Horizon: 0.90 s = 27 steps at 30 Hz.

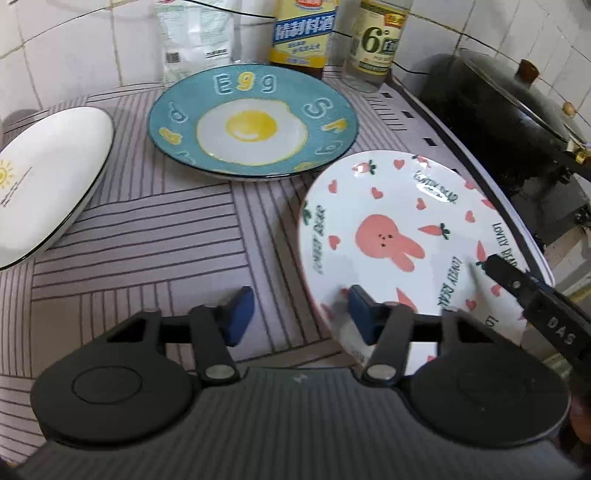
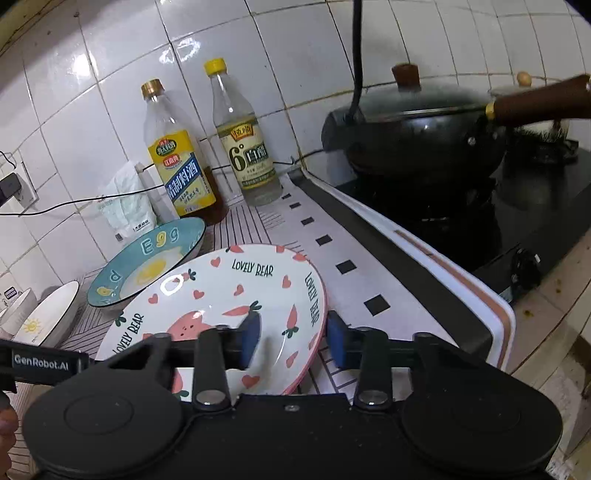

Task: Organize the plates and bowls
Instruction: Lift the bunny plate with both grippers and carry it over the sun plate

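Note:
A white plate with a pink bunny, hearts and carrots lies on the striped mat, its right side looking raised. My left gripper straddles its near-left rim: one blue pad is over the plate, while the other stands off the rim with a gap showing. My right gripper straddles the opposite rim, one pad over the plate and one just outside it. A blue "Egg" plate sits behind, and a white sun plate on the left.
Two bottles and a plastic bag stand against the tiled wall. A black lidded wok sits on the stove to the right. More white bowls show at the far left.

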Motion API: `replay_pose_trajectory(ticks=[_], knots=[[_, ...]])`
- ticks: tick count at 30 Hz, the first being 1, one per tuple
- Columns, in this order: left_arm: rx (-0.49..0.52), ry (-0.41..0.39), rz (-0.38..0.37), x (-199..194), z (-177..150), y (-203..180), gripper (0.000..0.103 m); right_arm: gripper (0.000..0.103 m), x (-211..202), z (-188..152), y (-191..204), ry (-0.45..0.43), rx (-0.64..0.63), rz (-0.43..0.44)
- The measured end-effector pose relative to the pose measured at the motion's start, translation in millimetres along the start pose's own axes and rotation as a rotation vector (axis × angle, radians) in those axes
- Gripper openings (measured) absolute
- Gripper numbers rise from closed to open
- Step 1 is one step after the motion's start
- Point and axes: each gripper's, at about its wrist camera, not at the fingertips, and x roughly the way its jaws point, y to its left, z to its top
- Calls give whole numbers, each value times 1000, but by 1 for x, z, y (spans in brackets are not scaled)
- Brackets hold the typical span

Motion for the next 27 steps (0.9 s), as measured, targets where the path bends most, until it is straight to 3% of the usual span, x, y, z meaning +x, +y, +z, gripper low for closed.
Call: replay_pose_trajectory(ticks=[1, 4, 5, 8, 13, 17, 20, 22, 27], knots=[[-10, 2, -18, 0, 0, 0, 37, 38, 1, 0, -1, 3, 4, 0], [-41, 10, -52, 3, 2, 1, 30, 30, 3, -1, -2, 24, 17, 1], [-37, 6, -49, 4, 2, -1, 30, 24, 5, -1, -4, 36, 32, 4], [-29, -26, -34, 6, 1, -6, 30, 21, 8, -7, -14, 45, 139, 36], [-38, -59, -11, 7, -1, -13, 31, 21, 8, -10, -19, 34, 149, 75], [-33, -66, -17, 7, -2, -12, 30, 19, 8, -7, -20, 49, 144, 83], [-52, -117, -51, 6, -10, -6, 31, 19, 8, -6, -19, 56, 151, 78], [-14, -131, -47, 7, -13, -8, 32, 19, 7, -6, -18, 58, 126, 87], [-8, -95, -31, 7, -6, -11, 32, 19, 8, -4, -24, 81, 136, 117]])
